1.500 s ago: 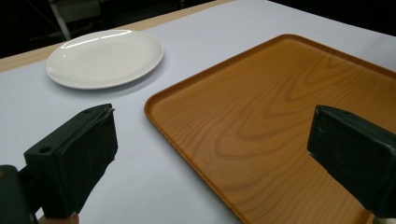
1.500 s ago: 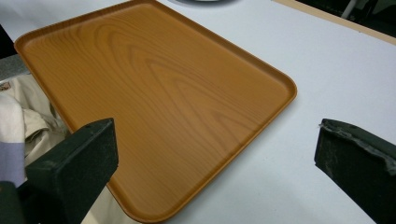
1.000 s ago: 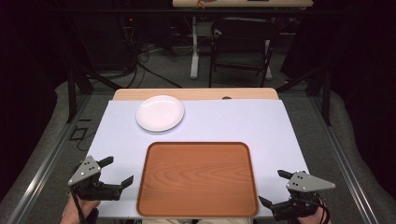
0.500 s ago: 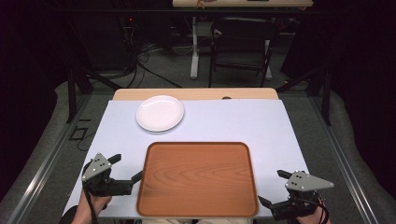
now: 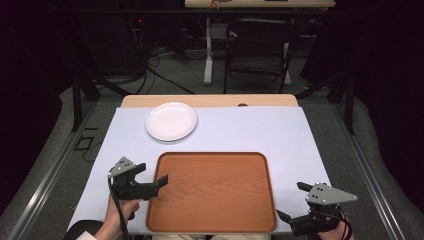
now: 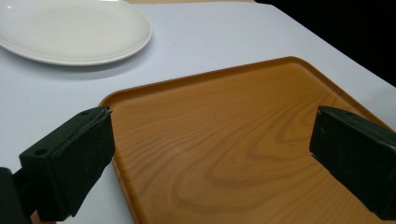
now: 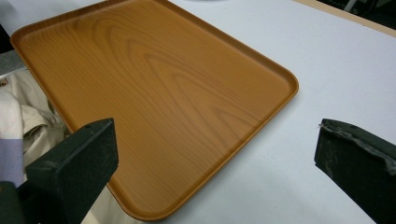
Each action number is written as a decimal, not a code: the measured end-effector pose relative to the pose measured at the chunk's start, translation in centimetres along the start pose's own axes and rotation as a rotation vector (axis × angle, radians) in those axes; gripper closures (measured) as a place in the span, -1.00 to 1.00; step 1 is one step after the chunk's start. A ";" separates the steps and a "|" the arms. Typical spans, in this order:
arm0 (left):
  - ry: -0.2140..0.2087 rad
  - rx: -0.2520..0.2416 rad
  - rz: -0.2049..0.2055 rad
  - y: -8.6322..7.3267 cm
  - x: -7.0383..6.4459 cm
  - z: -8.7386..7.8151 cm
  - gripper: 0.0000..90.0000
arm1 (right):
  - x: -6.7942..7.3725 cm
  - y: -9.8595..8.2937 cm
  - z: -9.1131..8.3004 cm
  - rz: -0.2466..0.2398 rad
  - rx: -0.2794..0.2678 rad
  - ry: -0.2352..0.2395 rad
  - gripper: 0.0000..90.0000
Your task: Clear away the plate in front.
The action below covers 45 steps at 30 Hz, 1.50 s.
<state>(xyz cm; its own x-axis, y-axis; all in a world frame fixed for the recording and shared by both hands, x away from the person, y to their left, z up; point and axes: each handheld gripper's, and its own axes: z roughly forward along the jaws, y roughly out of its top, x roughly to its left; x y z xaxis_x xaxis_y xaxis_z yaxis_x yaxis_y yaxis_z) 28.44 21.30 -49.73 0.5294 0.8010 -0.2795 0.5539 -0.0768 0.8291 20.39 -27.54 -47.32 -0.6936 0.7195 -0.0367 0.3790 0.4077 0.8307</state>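
A wooden tray (image 5: 210, 156) lies empty on the near half of the white-covered table (image 5: 245, 131). A white plate (image 5: 171, 121), also empty, sits beyond the tray's far left corner. My left gripper (image 5: 152, 174) is open at the tray's left edge, with one jaw tip over the rim. Between its jaws, the left gripper view has the tray (image 6: 233, 140) below and the plate (image 6: 70, 32) at the top left. My right gripper (image 5: 290, 201) is open off the tray's near right corner, holding nothing. In the right gripper view the tray (image 7: 154, 93) lies ahead on the left.
The table's wooden back edge (image 5: 210, 101) shows past the white cover. A dark folding chair (image 5: 260, 45) and a desk leg (image 5: 208, 50) stand behind the table, with cables (image 5: 150, 65) on the floor. Bare white cover lies right of the tray and the plate.
My left gripper has moved forward and to the right, from the table's near left corner to the tray's left edge. The right gripper has hardly moved.
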 end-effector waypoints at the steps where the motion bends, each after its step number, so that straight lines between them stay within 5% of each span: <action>1: 0.003 0.002 -0.013 0.1 -0.1 0.3 -1.00 | 0.0 0.0 0.0 0.001 0.000 0.000 -1.00; 9: 0.008 -0.017 -0.126 0.8 -0.7 2.7 -1.00 | 0.0 0.0 0.0 -0.001 0.001 0.000 -1.00; 16: 0.008 -0.075 -0.285 2.1 -0.5 5.8 -1.00 | 0.0 0.0 0.1 0.001 0.001 -0.002 -1.00; 22: 0.025 -0.147 -0.451 2.8 0.3 8.0 -1.00 | 0.0 0.0 0.0 0.002 0.000 -0.001 -1.00; 29: -0.037 -0.226 -0.719 3.0 2.3 10.2 -1.00 | 0.0 0.0 0.0 -0.001 -0.004 0.000 -1.00; 32: -0.034 -0.251 -0.799 3.1 3.4 10.7 -1.00 | 0.0 0.0 -0.1 0.001 -0.006 0.002 -1.00; 39: 0.009 -0.271 -0.925 3.5 5.4 11.9 -1.00 | -0.1 0.0 0.0 0.000 -0.008 0.008 -1.00; 45: 0.057 -0.266 -0.972 3.7 5.8 13.3 -0.99 | -0.1 0.0 0.0 -0.002 -0.008 0.010 -1.00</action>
<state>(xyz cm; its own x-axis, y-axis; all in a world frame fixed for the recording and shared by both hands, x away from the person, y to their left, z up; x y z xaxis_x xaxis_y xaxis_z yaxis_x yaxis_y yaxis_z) 42.13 17.74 -54.73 -0.1109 0.4735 -0.8738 0.5642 0.7538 0.3368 20.40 -27.63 -47.33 -0.7003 0.7131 -0.0331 0.3727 0.4048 0.8350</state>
